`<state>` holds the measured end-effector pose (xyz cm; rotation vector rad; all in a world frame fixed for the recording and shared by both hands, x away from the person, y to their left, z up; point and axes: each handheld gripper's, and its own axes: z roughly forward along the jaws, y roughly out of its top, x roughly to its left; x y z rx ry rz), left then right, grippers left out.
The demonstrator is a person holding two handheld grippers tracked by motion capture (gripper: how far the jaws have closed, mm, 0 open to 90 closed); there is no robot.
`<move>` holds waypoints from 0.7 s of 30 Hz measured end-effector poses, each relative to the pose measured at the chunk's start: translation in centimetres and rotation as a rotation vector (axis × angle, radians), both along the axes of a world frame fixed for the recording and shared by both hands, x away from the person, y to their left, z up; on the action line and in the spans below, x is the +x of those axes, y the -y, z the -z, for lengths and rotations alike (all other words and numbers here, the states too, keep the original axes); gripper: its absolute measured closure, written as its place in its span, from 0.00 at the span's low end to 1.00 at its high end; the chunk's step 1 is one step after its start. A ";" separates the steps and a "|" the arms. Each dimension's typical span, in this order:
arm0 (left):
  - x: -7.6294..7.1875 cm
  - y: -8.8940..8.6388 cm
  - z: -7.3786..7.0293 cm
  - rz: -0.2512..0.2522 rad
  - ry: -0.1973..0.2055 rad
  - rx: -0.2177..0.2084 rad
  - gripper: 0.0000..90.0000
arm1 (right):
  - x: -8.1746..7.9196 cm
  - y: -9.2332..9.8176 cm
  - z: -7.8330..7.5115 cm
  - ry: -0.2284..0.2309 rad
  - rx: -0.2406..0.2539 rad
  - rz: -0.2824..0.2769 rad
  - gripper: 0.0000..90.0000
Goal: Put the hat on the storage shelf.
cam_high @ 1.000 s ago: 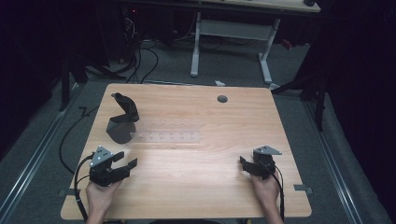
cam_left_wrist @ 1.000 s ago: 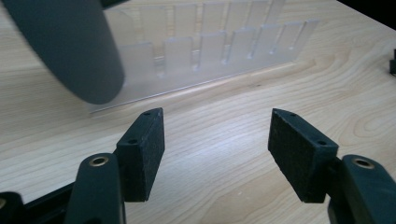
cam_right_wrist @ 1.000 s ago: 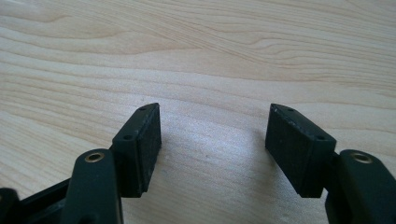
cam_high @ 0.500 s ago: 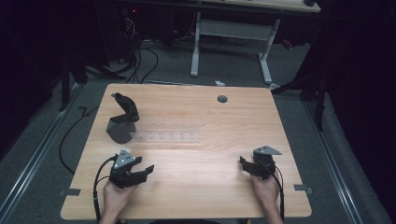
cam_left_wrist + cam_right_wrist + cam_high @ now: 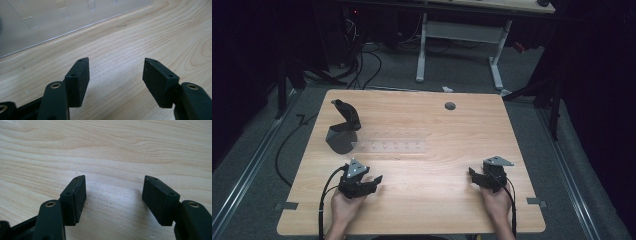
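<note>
Two grippers rest low on the worktop [image 5: 437, 130] in the high view. The left gripper [image 5: 373, 181] sits at lower left with its jaws apart and nothing between them; the right gripper [image 5: 474, 176] at lower right is also open and empty. The clear plastic rack [image 5: 389, 146] lies flat at centre left, its long axis running left to right, up and slightly right from the left gripper, which is the nearer one by far. A dark stand [image 5: 343, 131] touches the rack's left end. In the left gripper view, the rack [image 5: 62, 22] crosses the upper left, ahead of the open jaws, not touching. In the right gripper view, bare wood [image 5: 105, 152] lies between its separated jaws.
</note>
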<state>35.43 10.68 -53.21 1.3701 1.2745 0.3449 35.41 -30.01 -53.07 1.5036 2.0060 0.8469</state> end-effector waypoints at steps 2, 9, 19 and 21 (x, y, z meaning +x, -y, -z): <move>0.2 0.2 0.2 -0.002 -0.002 0.004 0.43 | 0.0 0.0 0.0 0.000 0.000 0.001 0.40; 0.6 0.4 0.7 -0.015 0.006 0.046 0.43 | 0.0 0.0 0.0 0.000 0.001 0.001 0.40; 1.2 0.4 1.4 -0.034 -0.009 0.079 0.43 | 0.0 0.0 0.0 0.000 0.002 0.003 0.40; 1.3 0.4 1.4 -0.036 -0.010 0.075 0.42 | 0.0 0.0 0.0 -0.001 0.002 0.003 0.40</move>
